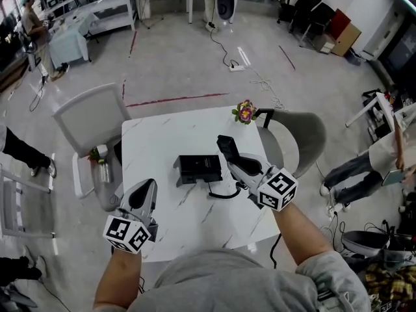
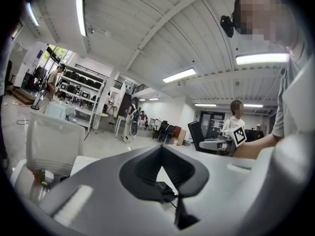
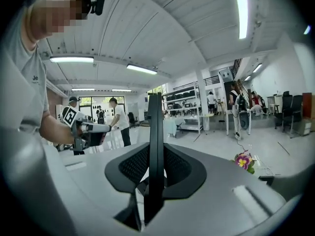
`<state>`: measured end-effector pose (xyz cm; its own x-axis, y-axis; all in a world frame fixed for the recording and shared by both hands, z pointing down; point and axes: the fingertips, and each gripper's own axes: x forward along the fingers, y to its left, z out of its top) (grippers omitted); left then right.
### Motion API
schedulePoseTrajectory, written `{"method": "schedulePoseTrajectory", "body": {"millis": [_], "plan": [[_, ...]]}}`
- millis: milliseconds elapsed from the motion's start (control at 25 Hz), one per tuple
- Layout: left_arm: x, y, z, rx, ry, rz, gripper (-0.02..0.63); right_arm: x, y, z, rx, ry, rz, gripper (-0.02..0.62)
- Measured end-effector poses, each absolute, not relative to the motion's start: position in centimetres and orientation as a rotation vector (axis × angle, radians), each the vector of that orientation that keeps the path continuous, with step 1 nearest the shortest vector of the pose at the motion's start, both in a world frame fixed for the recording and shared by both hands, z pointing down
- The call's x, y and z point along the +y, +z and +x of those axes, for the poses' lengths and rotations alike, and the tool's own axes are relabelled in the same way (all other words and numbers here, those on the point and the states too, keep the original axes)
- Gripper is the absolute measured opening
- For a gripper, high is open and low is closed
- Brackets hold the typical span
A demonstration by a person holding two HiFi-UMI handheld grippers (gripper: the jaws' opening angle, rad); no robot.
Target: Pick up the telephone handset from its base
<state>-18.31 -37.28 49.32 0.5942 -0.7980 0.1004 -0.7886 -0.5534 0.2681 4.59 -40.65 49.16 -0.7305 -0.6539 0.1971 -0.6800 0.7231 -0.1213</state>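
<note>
Black handset [image 1: 228, 149] clamped between right gripper [image 1: 235, 164] jaws, clear of telephone base [image 1: 200, 168]; cord [image 1: 224, 194] apparently trailing below. Left gripper [image 1: 147, 186] closed, empty, over white table [image 1: 153, 145].

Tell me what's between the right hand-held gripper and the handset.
Nothing: the right hand-held gripper is shut on the handset, clear of the base. Only its cord trails onto the table.

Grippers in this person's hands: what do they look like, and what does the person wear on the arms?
The left gripper and right gripper have smooth grey shells that taper to two jaws lined with black textured pads. Each ends in a white cube printed with black square markers. The person wears a grey top with short sleeves.
</note>
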Motion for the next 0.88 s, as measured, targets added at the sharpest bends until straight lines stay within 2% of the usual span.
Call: {"method": "schedulePoseTrajectory", "body": {"millis": [560, 880], "plan": [[-38.8, 37.4, -20.0, -1.37, -0.176, 2.603, 0.052, -41.5, 33.5, 7.8, -2.981, 0.174, 1.292, 0.077], [-39.7, 33.3, -21.3, -1.397, -0.207, 2.66, 0.052, -42.0, 28.8, 7.5, -3.04, 0.064, 1.34, 0.077]]}}
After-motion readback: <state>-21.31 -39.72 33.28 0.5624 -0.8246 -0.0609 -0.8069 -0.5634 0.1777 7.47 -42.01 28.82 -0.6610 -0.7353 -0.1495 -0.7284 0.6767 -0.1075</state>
